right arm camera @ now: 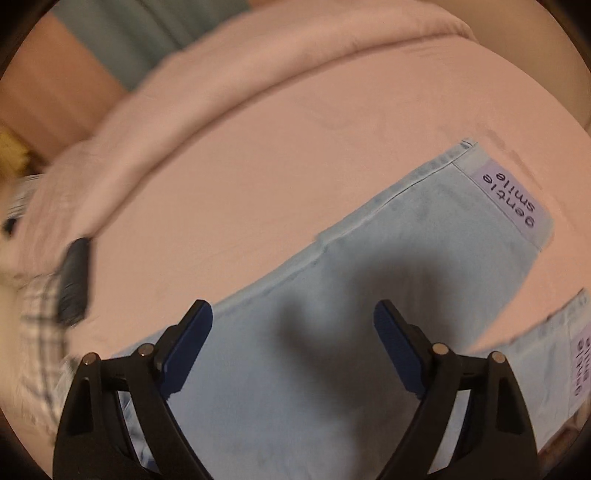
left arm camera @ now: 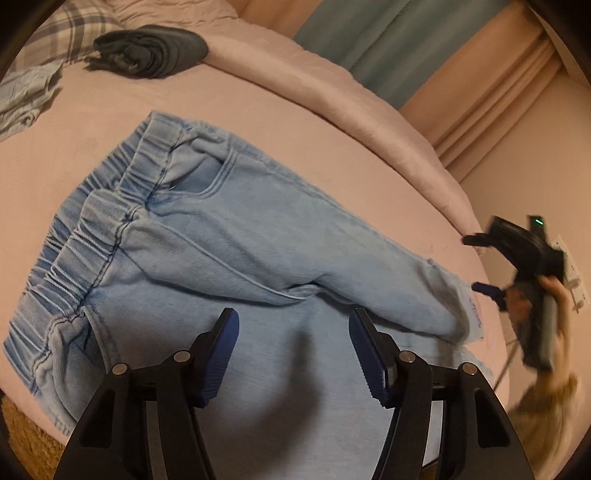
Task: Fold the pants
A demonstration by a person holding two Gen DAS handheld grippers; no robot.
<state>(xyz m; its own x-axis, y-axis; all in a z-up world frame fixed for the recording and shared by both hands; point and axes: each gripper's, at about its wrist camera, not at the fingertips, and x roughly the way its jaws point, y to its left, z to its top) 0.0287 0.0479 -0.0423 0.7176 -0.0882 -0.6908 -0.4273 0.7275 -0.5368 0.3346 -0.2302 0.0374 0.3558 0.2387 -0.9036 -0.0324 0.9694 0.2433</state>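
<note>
Light blue denim pants point(left arm camera: 229, 240) lie on a pink bed cover point(left arm camera: 295, 122), elastic waistband point(left arm camera: 77, 236) at the left, one leg crossing over the other toward the right. My left gripper point(left arm camera: 293, 332) is open and empty, just above the lower leg. My right gripper also shows in the left wrist view point(left arm camera: 476, 262), blurred, open, beyond the leg cuffs. In the right wrist view my right gripper point(right arm camera: 293, 325) is open and empty over a pant leg point(right arm camera: 369, 295), whose cuff carries a lilac "gentle smile" label point(right arm camera: 513, 195). A second labelled cuff point(right arm camera: 580, 365) lies at the right.
A folded dark garment point(left arm camera: 151, 50) and a crumpled pale blue-grey cloth point(left arm camera: 26, 96) lie at the far left of the bed by a plaid pillow point(left arm camera: 66, 29). Teal and peach curtains point(left arm camera: 369, 40) hang behind. The bed edge point(left arm camera: 424, 147) curves along the right.
</note>
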